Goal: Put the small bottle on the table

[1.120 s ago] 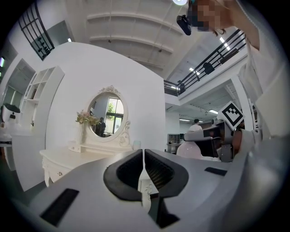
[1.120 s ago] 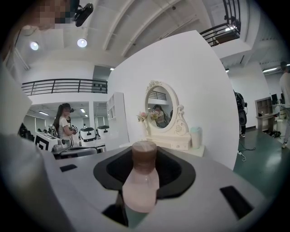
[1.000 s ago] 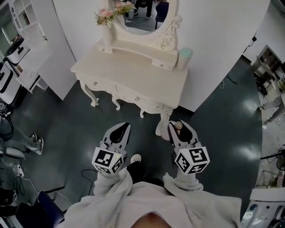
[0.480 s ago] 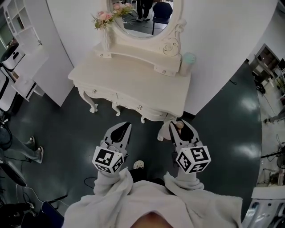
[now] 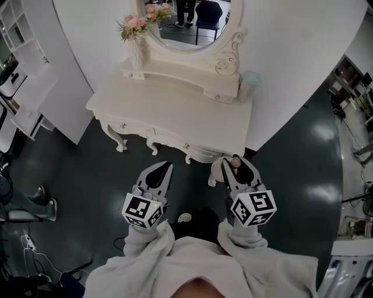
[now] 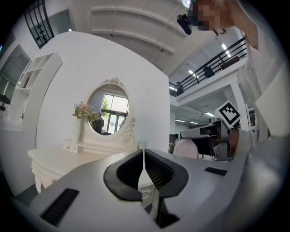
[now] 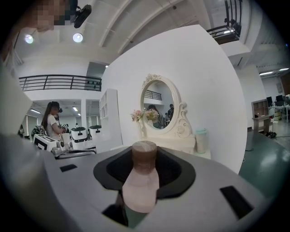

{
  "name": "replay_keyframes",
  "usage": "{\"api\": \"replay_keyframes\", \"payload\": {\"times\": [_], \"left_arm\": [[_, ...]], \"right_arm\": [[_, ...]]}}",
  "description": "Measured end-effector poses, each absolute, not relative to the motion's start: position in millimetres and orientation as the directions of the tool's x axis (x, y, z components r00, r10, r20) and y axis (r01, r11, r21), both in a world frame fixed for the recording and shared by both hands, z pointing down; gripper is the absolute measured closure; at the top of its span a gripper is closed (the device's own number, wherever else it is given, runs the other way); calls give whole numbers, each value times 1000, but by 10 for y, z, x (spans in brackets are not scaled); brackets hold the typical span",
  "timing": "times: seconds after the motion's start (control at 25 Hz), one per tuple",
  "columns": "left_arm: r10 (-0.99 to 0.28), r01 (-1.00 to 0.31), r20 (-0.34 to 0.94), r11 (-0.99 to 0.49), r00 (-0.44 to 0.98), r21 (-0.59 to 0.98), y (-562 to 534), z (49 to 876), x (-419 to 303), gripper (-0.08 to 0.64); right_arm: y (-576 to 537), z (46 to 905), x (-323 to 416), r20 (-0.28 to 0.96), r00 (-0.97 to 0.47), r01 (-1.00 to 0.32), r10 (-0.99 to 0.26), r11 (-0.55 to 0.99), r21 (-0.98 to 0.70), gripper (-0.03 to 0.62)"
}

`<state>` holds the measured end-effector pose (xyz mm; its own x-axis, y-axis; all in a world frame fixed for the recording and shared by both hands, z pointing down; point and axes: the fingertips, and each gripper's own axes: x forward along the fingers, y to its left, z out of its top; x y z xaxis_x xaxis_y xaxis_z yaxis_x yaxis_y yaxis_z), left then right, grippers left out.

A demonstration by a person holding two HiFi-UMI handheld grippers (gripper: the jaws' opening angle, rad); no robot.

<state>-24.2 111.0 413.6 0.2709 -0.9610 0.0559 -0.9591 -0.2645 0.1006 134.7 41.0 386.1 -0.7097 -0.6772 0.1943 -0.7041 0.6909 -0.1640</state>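
Note:
A small pale pink bottle (image 7: 141,186) with a brown cap (image 5: 234,163) sits upright between the pads of my right gripper (image 7: 144,168), which is shut on it. In the head view that gripper (image 5: 236,167) hangs over the dark floor just short of the cream dressing table's (image 5: 175,110) front right corner. My left gripper (image 5: 157,173) is level with it to the left, also short of the table edge. Its jaws (image 6: 143,159) are shut with nothing between them. The table (image 6: 50,158) lies ahead of both grippers.
On the table stand an oval mirror (image 5: 189,17), a vase of pink flowers (image 5: 135,35) at the back left and a pale green cup (image 5: 249,86) at the back right. White shelves (image 5: 29,87) stand left. A person (image 7: 50,123) stands far left.
The view has moved closer to the dressing table, which now reaches nearer the grippers. Both grippers keep the same pose, and the bottle stays in the right one.

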Motion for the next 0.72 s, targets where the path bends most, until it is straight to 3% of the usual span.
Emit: {"api": "replay_keyframes", "payload": {"times": [0.72], "left_arm": [[-971,-971,92,-209,220,112,801,4320,-548,532]], "right_arm": [[-70,4034,1122,219,-718,-695,-660,696,-179,437]]}}
